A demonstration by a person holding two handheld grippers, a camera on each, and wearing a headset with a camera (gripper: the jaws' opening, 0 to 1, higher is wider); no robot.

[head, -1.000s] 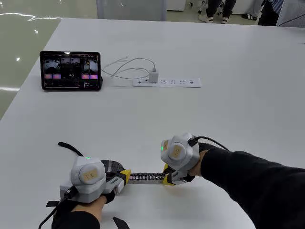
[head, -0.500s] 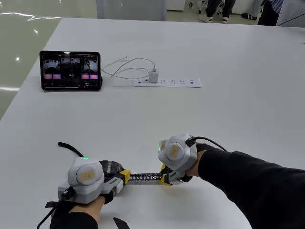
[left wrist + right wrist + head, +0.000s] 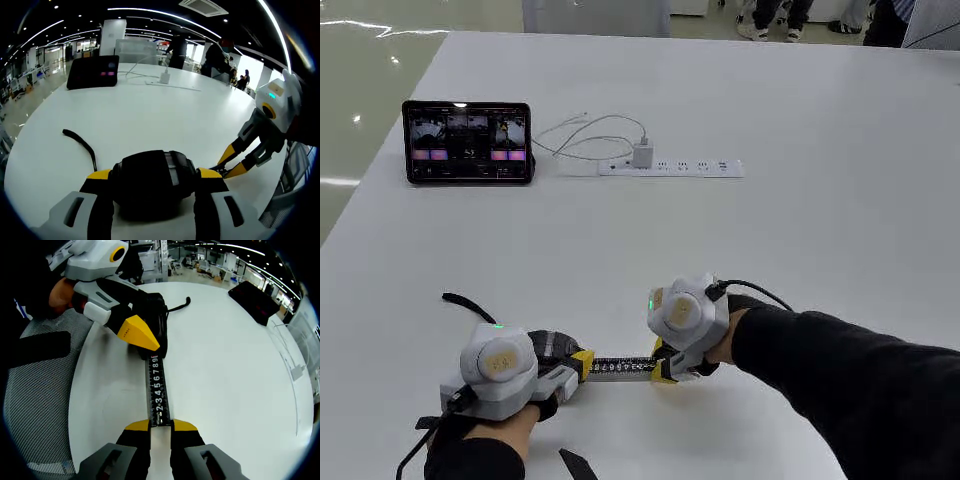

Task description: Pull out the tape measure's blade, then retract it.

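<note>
Work surface: a white table (image 3: 800, 200) takes up most of the head view, with glossy floor along the left edge of the frame.

A dark sleeve (image 3: 850, 380) enters from the lower right corner of the head view and ends at the hand that carries the right gripper (image 3: 661, 369).

A tablet (image 3: 468, 142), its screen lit, stands propped in the upper left of the head view. To its right a white power strip (image 3: 670, 168) lies flat, with a charger (image 3: 642, 156) plugged in and a white cable (image 3: 590, 135) looped beside it.

Left gripper (image 3: 154, 173): at the lower left of the head view. In its own view the two yellow-tipped jaws are closed against opposite sides of the black tape measure case (image 3: 152, 182), which sits at bottom centre and rests on the table.

Right gripper: just right of bottom centre in the head view. In its own view the jaws stand at a narrow gap and pinch the free end of the blade (image 3: 156, 390) at bottom centre.

Blade: a short length is out, running straight between the two grippers, low over the table. Numerals 2 to 9 read along it in the right gripper view.

A black strap (image 3: 82, 145) trails from the case toward the left of the left gripper view, lying on the table.
</note>
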